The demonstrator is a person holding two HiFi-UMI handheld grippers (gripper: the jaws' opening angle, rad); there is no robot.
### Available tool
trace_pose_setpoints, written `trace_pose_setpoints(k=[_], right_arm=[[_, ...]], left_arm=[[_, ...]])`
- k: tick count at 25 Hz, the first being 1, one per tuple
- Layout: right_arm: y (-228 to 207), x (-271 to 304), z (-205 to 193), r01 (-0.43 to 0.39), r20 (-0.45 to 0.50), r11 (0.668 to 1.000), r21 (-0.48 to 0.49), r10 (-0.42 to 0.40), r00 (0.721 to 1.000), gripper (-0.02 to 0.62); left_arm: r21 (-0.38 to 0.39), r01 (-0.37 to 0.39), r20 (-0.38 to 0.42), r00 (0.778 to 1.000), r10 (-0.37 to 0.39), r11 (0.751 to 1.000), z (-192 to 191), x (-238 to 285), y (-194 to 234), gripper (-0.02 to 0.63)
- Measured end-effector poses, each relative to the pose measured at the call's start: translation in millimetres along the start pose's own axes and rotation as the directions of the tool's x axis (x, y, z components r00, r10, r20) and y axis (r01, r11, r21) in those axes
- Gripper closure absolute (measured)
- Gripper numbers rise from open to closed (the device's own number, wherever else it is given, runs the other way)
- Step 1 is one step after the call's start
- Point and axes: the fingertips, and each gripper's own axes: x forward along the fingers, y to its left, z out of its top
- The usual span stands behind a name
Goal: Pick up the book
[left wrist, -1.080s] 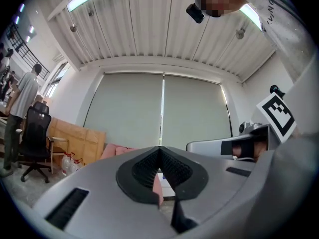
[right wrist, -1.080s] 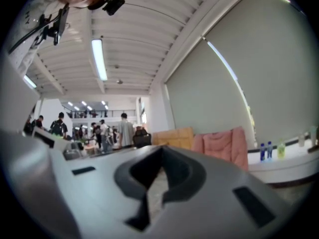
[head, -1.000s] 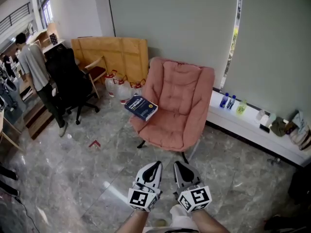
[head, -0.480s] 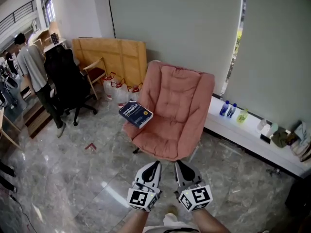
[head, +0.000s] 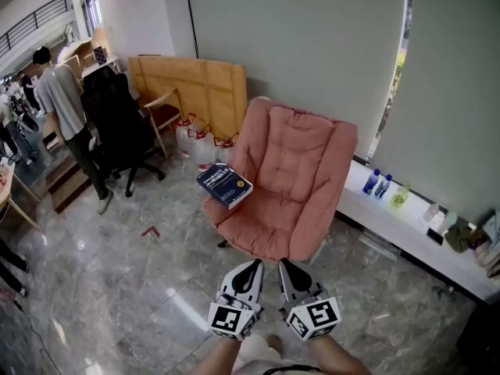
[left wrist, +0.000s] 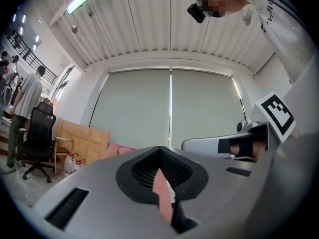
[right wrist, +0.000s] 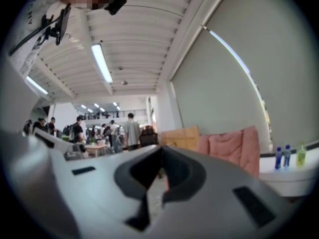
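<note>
We record one dark blue book (head: 225,184), lying cover up and slightly tilted on the 9 o'clock edge of a pink armchair (head: 301,166), its outer corner overhanging the seat rim. From the grippers the book sits at about 11 o'clock, well apart from both. We note the left gripper (head: 250,266) at 6 o'clock in the head view, jaws closed tip to tip with nothing between them. Its own view shows the dark pads (left wrist: 149,171) meeting, with a sliver of pink chair visible past them. We note the right gripper (head: 286,266) just beside it, likewise closed and empty. The two point side by side toward the armchair at 12 o'clock over a grey marble floor (head: 101,287). Further items: a black office chair (head: 117,123) at 10 o'clock, with a person (head: 66,100) standing just beside it. A wooden board (head: 191,84) leans on the wall at 11 o'clock, with white jugs (head: 199,143) at its foot. A white ledge (head: 406,233) runs at 3 o'clock, carrying two blue bottles (head: 377,184).
</note>
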Motion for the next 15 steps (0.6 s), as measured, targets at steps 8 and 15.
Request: trace_pose_setpoints(k=[8,15], right_arm=[[11.5,35.3,-0.8,-0.09,0.005,0.996,-0.008,0.09,0.996,0.583],[-5.1,75.1,-14.5,-0.114,-0.037,0.993,-0.007,0.114,0.993,0.582]], left_arm=[[0.028,-0.044,0.013,0.999,0.044,0.999,-1.7,9.9,26.6,0.588],[-0.009,-0.082,-0.008,0.997,0.081,0.997,-12.6,36.2,54.8,0.588]])
